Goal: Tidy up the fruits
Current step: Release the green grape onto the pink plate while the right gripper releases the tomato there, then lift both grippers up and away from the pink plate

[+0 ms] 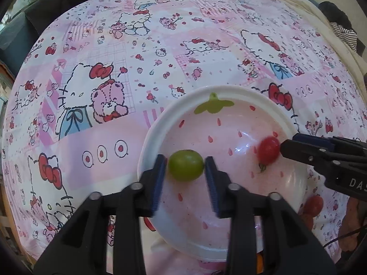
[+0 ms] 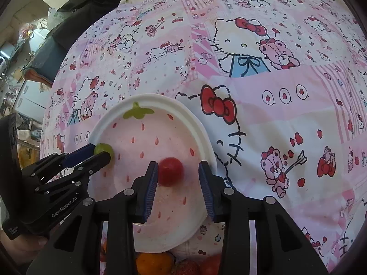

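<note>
A pink strawberry-print plate (image 1: 229, 91) (image 2: 156, 97) with a white rim lies on the cartoon-cat tablecloth. A green grape (image 1: 185, 165) (image 2: 104, 149) rests on it between the fingers of my left gripper (image 1: 185, 160), whose blue pads stand just off its sides: open. A red cherry tomato (image 2: 170, 171) (image 1: 268, 150) also lies on the plate. My right gripper (image 2: 178, 163) is open around it, the left pad against the tomato and a clear gap at the right pad. Each gripper shows from the side in the other's view: the right gripper (image 1: 289, 147) and the left gripper (image 2: 98, 154).
More fruit lies just off the plate's near edge: an orange one (image 2: 153, 263), red ones (image 2: 185, 267) and another red tomato (image 1: 314, 204). The tablecloth (image 2: 275, 126) spreads wide beyond the plate. Dark clothing (image 1: 45, 11) and a striped cloth (image 1: 344, 34) lie at the table's far edges.
</note>
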The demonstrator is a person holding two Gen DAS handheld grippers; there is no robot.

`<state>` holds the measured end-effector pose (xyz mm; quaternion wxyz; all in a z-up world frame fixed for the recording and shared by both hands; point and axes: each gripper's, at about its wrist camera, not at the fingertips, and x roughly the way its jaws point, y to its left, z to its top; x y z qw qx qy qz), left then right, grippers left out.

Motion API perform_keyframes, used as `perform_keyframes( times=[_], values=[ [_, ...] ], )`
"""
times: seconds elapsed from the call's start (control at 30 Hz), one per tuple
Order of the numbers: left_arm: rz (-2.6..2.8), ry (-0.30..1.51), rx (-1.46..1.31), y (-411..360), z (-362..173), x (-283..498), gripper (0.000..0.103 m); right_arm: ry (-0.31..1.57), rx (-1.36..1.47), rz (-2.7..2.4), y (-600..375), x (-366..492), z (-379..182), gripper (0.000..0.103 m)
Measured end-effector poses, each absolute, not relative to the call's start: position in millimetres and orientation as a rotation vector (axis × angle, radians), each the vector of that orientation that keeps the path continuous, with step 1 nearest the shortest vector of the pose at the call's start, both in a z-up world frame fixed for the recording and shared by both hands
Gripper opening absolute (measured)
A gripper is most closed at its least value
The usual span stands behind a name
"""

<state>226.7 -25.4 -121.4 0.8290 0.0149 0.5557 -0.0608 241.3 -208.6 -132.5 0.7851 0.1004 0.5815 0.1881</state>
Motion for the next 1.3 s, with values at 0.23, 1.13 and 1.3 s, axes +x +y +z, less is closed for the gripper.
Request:
perform_keyframes(
  times=[0.23,1.13,1.3],
  values=[
    [-0.149,1.117,0.009,-26,-103,223,0.071,1.188,0.307,0.427,-217,243,-116,0.072],
    [-0.057,0.881,-0.037,-1,-13,162,0.072,0.892,0.237,0.376,-236,179,-26,0.083],
    [-0.056,0.816,-0.042,5,6,130,0.072,0.844,0.167,0.357,-239,160,-11,0.087]
  ],
)
